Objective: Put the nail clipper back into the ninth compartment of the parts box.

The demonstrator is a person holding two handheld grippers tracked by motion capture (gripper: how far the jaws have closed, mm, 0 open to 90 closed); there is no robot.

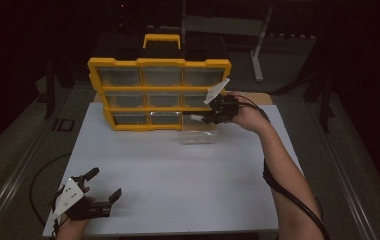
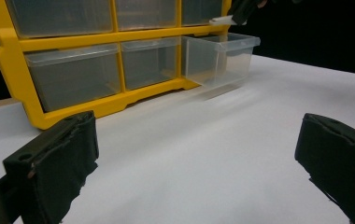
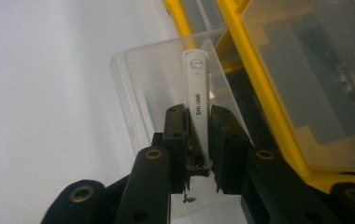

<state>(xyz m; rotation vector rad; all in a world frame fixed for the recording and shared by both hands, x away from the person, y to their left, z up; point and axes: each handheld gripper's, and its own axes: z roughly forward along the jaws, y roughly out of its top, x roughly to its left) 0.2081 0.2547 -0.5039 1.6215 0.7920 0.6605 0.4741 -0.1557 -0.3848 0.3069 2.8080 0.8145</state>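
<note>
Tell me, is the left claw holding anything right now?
No. The left claw has its jaws spread wide over the bare white table, with nothing between them.

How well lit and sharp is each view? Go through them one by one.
High view: dim overall, the surroundings nearly black, the white table the brightest area, the yellow organizer soft. Left gripper view: brighter, with the near fingers blurred and the pulled-out clear drawer fairly sharp. Right gripper view: the table washed out to plain white, the white stick readable.

A slim white stick pokes over the pulled-out clear drawer.
</note>
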